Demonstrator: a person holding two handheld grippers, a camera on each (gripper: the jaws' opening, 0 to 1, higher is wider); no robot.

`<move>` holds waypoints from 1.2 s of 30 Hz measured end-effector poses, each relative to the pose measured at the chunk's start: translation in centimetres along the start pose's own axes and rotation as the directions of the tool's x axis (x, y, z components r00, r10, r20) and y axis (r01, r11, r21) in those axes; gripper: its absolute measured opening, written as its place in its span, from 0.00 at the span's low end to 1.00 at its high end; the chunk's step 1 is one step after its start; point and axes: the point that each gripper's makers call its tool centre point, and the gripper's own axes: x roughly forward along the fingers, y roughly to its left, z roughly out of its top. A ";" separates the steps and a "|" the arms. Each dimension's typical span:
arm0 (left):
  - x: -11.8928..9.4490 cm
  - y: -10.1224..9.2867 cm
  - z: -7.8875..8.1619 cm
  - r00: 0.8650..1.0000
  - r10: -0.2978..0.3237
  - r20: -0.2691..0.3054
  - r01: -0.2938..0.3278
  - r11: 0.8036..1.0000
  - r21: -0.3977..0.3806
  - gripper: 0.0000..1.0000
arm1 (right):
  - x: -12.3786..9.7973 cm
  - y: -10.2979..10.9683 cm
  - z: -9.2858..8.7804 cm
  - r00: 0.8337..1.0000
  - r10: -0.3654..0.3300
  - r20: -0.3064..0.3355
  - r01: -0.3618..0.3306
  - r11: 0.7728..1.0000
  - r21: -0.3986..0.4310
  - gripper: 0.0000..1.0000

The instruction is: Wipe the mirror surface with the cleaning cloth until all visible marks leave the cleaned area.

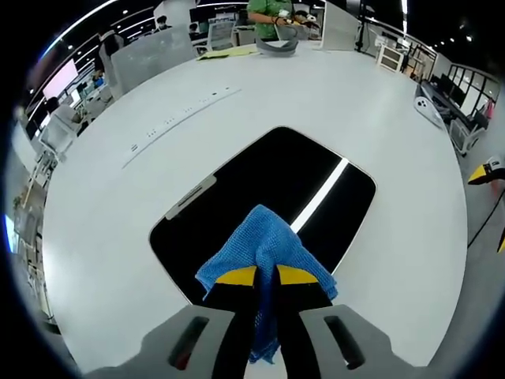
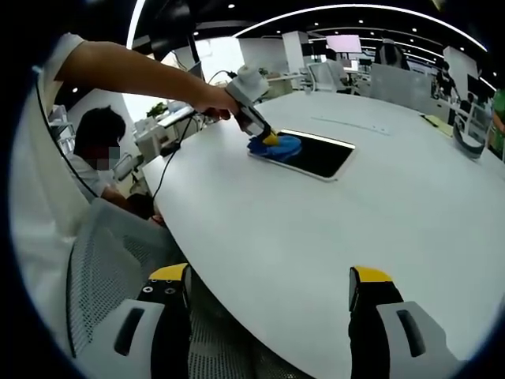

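One mirror [image 1: 268, 197] is laid flat on the white desk [image 1: 118, 229], dark glass with a pale rim, reflecting a bright ceiling strip. In the right gripper view the same mirror [image 2: 316, 153] sits toward the far left part of the desk [image 2: 316, 245].

One blue cleaning cloth [image 1: 264, 249] is clamped between the jaws of the left gripper [image 1: 266, 275]; jaws closed on it, cloth bunched and hanging over the near end of the mirror. Contact with the glass is probably made, but the left gripper view is too steep to confirm. From the right gripper view the left gripper [image 2: 271, 140] is seen held in a person's hand [image 2: 215, 101], cloth [image 2: 278, 147] pressed at the mirror's left end.

The right gripper [image 2: 272, 278] is held well apart from the mirror, near the desk's near edge, above a grey mesh chair [image 2: 110, 253]. Its jaws are spread wide, nothing between them.

One long white strip [image 1: 181, 114] with small marks is laid on the desk beyond the mirror. One grey curved object [image 1: 276, 47] is set at the far edge. Marks on the glass can't be made out at this resolution.
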 end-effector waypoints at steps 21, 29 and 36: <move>-0.3 1.0 -0.6 1.000 0.010 -0.007 -0.010 1.000 0.011 0.06 | 0.1 -0.2 0.6 1.000 -0.006 0.003 0.006 1.000 -0.001 0.81; -0.5 1.4 -0.8 1.000 0.012 -0.007 -0.012 1.000 0.018 0.06 | 0.4 0.3 0.4 1.000 -0.003 -0.005 0.003 1.000 0.002 0.81; -0.7 2.0 -1.1 1.000 0.019 -0.013 -0.019 1.000 0.017 0.06 | 0.4 0.3 0.4 1.000 -0.007 -0.010 0.007 1.000 0.000 0.81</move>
